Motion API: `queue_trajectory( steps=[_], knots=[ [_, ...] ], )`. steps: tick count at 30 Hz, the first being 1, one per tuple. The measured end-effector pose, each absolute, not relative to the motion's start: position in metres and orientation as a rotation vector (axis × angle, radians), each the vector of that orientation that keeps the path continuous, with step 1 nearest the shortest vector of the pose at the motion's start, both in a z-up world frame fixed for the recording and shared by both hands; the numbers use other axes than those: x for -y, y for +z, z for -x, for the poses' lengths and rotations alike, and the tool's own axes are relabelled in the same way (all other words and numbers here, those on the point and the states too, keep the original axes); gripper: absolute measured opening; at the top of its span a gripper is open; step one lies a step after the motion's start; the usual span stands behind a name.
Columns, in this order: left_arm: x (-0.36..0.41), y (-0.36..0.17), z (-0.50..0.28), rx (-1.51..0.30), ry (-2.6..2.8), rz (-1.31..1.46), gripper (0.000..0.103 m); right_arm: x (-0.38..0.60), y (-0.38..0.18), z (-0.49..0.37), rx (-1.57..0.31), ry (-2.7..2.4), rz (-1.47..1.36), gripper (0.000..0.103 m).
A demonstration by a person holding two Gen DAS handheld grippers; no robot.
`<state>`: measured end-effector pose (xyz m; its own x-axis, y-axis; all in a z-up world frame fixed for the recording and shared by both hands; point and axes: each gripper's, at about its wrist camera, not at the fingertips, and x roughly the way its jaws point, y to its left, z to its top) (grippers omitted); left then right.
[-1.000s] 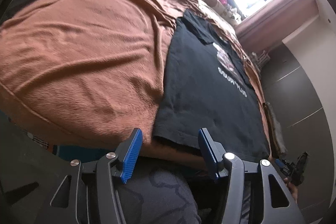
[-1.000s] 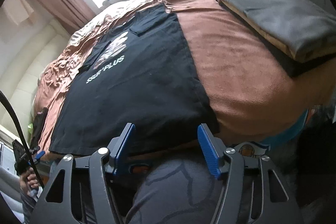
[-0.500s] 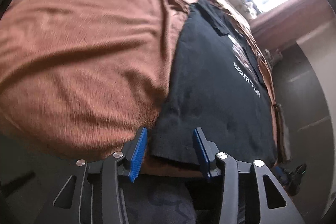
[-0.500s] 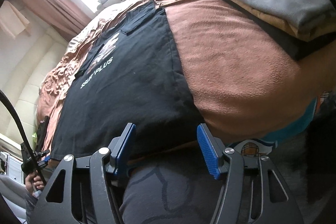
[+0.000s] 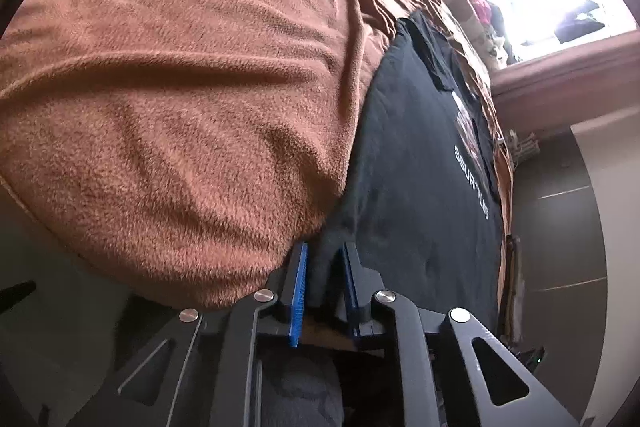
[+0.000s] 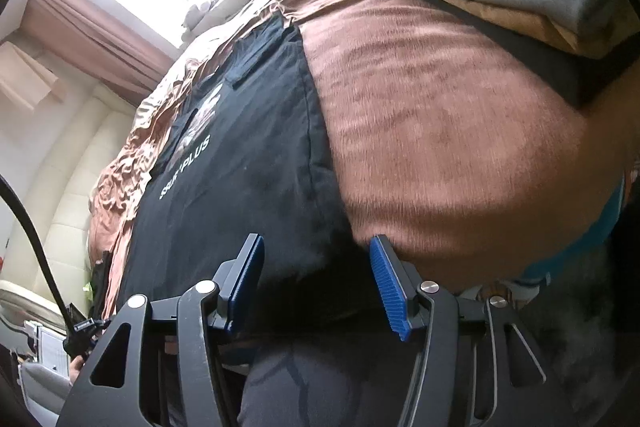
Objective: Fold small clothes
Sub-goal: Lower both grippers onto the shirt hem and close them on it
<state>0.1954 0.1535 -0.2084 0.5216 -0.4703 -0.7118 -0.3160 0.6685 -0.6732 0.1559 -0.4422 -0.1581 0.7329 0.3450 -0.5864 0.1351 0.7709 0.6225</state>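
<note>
Rust-brown fleece blanket (image 5: 168, 115) covers the bed, and the black T-shirt (image 5: 420, 163) lies flat on it, hem toward you. Your left gripper (image 5: 323, 281) is closing its jaws on the hem corner; your right gripper (image 6: 316, 281) straddles the other corner, fingers apart. Pinch too deep and you could catch blanket pile with the shirt, dragging both when lifting.

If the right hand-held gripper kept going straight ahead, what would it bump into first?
Most likely the black T-shirt: its bottom corner already lies between the right hand-held gripper's open jaws, on the brown blanket. Depth is hard to judge here.
</note>
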Motion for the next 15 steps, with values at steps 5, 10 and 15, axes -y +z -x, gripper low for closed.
queue_trajectory(
  steps=[5,10,15],
  knots=[
    [-0.15,-0.207,-0.199,-1.05,-0.114,0.84,0.012,0.445,-0.164,-0.169,-0.768,0.162,-0.699,0.05],
    [-0.157,-0.209,-0.196,-1.046,-0.128,0.87,0.005,0.452,-0.173,-0.167,-0.768,0.297,-0.793,0.028],
    [-0.157,-0.2,-0.196,-1.028,-0.144,0.862,0.004,0.465,-0.174,-0.149,-0.671,0.43,-0.901,0.022]
  ],
)
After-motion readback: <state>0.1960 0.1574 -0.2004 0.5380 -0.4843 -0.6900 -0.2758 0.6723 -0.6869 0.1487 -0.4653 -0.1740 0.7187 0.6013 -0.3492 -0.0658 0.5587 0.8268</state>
